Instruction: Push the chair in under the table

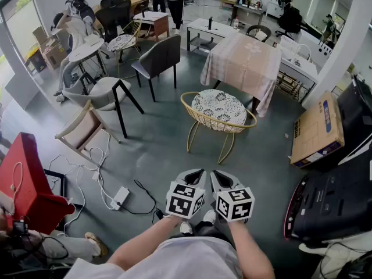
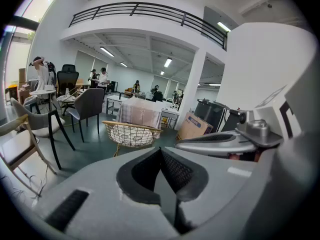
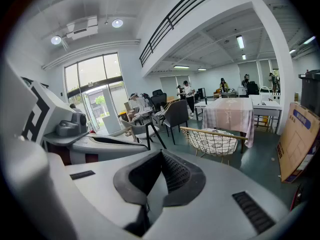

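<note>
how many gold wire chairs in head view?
2. Near chair stands before the cloth-covered table; far chair sits back left beside the round white table. Others may be hidden.

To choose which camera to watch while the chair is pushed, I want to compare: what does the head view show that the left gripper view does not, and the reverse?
Only the head view: the white power strip on the floor, a red object at the left, and the person's forearms.
Only the left gripper view: the balcony railing, the ceiling lights, and the left tool close up, jaws shut on nothing.
Both: the gold wire chair, the cloth-covered table behind it, and the cardboard box.
</note>
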The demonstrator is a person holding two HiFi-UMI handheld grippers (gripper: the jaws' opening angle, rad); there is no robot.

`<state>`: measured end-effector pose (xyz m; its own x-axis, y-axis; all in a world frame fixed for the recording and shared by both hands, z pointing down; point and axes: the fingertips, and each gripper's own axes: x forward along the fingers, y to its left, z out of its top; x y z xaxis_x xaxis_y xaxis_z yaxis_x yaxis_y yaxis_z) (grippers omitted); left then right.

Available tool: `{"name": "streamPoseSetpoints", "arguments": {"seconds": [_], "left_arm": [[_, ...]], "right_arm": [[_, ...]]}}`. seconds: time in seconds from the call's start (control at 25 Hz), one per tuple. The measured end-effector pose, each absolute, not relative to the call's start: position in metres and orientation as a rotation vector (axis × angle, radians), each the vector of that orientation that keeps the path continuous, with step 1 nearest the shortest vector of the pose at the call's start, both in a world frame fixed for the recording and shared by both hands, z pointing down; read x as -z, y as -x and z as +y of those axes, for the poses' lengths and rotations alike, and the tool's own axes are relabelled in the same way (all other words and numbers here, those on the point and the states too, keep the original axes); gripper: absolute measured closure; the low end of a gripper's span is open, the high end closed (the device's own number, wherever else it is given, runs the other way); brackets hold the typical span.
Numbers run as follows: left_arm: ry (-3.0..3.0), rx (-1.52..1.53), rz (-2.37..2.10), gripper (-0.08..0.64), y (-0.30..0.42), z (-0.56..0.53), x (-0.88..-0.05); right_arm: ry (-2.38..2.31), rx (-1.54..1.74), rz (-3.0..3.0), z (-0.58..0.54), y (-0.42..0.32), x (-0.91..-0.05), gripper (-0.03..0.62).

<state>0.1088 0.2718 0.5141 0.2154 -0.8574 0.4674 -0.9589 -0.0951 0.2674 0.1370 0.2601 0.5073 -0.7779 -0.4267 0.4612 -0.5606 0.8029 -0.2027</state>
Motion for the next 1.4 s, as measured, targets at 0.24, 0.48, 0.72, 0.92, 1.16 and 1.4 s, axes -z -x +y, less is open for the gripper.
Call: {"name": "streamPoseSetpoints", "arguments": {"seconds": [0.24,0.48,0.72,0.92,1.16,1.4], "left_arm": [[-1.977,-0.259,-1.665,0.555,-0.099,0.276,-0.516],[-1.993,-0.289,-1.65,0.555,-0.098,0.272,-0.518],[-2.01,-0.312,-1.633,0.555,-0.102,0.26,-0.523],[-2.02,-0.323,-1.621,0.555,-0.104,0.244,-0.527],[-2.013,-0.339,-1.62,0.555,-0.097,0.213,-0.534],[-1.992,-0.345,-1.63,0.555,-0.085,0.173,-0.536]], "right_arm": [[-0.762,-0.48,-2.588,0.265,-0.13,-0.508,0.589],[-0.797,-0.509,-2.588,0.262,-0.13,-0.51,0.588],[-0.819,-0.547,-2.581,0.252,-0.137,-0.519,0.588],[-0.823,-0.564,-2.577,0.238,-0.137,-0.525,0.588],[-0.812,-0.576,-2.578,0.209,-0.13,-0.532,0.588],[-0.785,-0.585,-2.579,0.166,-0.116,-0.533,0.588]]}}
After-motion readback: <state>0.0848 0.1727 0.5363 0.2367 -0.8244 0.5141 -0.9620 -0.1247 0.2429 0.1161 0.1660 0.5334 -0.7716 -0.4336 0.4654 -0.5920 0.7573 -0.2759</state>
